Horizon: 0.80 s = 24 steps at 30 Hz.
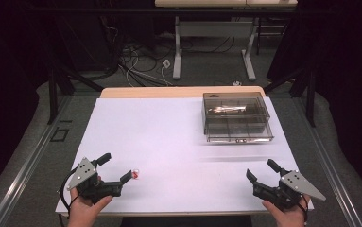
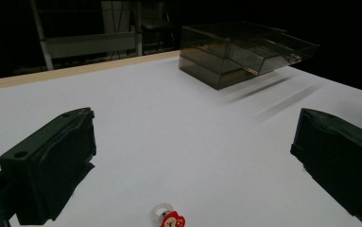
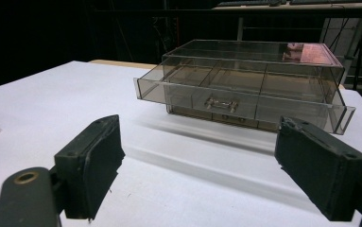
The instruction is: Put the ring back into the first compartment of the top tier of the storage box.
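Note:
A small red and white trinket (image 2: 168,219) on a clear round base lies on the white table (image 1: 178,142), near the front left. My left gripper (image 1: 116,168) is open around empty space, and the trinket (image 1: 135,174) sits just off its right jaw tip. In the left gripper view the gripper (image 2: 195,142) has wide jaws, with the trinket low between them. My right gripper (image 1: 262,170) rests open at the front right, holding nothing. A smoky clear drawer box (image 1: 237,118) stands at the back right with its top drawer (image 3: 235,92) pulled out, ahead of the right gripper (image 3: 197,142).
The open drawer is split into several compartments; something pale lies in the box's rear part (image 1: 226,109). A lower drawer with a handle (image 3: 221,104) is closed. Beyond the table's wooden far edge (image 1: 178,92) are cables and another table's legs (image 1: 177,52).

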Available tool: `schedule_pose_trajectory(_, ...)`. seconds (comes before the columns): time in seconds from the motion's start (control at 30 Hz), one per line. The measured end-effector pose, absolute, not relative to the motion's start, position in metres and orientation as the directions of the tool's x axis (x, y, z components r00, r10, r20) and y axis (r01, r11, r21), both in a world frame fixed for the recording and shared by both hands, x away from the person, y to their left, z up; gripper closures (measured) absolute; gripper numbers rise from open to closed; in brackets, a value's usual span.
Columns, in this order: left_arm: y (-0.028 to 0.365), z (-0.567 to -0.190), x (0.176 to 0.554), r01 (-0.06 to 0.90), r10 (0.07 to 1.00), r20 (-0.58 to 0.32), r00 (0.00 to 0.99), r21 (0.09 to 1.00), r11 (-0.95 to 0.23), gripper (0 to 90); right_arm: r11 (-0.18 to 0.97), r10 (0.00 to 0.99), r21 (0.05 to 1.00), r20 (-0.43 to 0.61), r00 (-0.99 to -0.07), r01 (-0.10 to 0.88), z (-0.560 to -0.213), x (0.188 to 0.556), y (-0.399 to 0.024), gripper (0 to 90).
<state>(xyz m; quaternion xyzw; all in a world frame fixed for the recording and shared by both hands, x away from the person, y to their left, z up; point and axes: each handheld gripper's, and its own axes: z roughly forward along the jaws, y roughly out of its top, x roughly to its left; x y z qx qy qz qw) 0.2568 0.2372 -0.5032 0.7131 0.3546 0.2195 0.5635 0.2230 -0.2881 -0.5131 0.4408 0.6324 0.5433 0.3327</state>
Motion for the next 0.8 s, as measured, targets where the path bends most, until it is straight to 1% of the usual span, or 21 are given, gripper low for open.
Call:
schedule_pose_trajectory(0.37,0.234,-0.505,0.260,0.272,0.754,-0.082,0.651,0.953,-0.131,0.4,0.034,0.918,0.979,0.050,-0.394,0.202,-0.512,0.222,-0.288,15.2)
schedule_pose_trajectory(0.4,0.229,-0.511,0.266,0.298,0.747,-0.108,0.656,0.946,-0.126,0.5,0.062,0.915,0.978,0.025,-0.404,0.200,-0.514,0.222,-0.287,15.3)
schedule_pose_trajectory(0.6,0.224,-0.513,0.271,0.303,0.744,-0.107,0.660,0.943,-0.134,2.4,0.066,0.916,0.977,0.020,-0.400,0.201,-0.514,0.220,-0.287,15.3)
schedule_pose_trajectory(0.63,0.223,-0.513,0.272,0.308,0.753,-0.087,0.653,0.938,-0.159,2.9,0.064,0.918,0.977,0.022,-0.397,0.203,-0.514,0.220,-0.287,15.3)
schedule_pose_trajectory(0.67,0.223,-0.513,0.272,0.308,0.753,-0.087,0.653,0.938,-0.159,3.7,0.064,0.918,0.977,0.022,-0.397,0.203,-0.514,0.220,-0.287,15.3)
schedule_pose_trajectory(0.7,0.221,-0.514,0.273,0.311,0.765,-0.060,0.641,0.932,-0.187,5.0,0.063,0.915,0.975,0.029,-0.402,0.213,-0.515,0.220,-0.288,15.4)
schedule_pose_trajectory(0.77,0.220,-0.515,0.273,0.315,0.771,-0.051,0.635,0.928,-0.198,6.4,0.065,0.915,0.974,0.029,-0.402,0.216,-0.515,0.220,-0.288,15.3)
schedule_pose_trajectory(0.8,0.219,-0.516,0.275,0.328,0.776,-0.046,0.629,0.921,-0.211,9.0,0.061,0.916,0.974,0.032,-0.400,0.217,-0.515,0.219,-0.288,15.4)
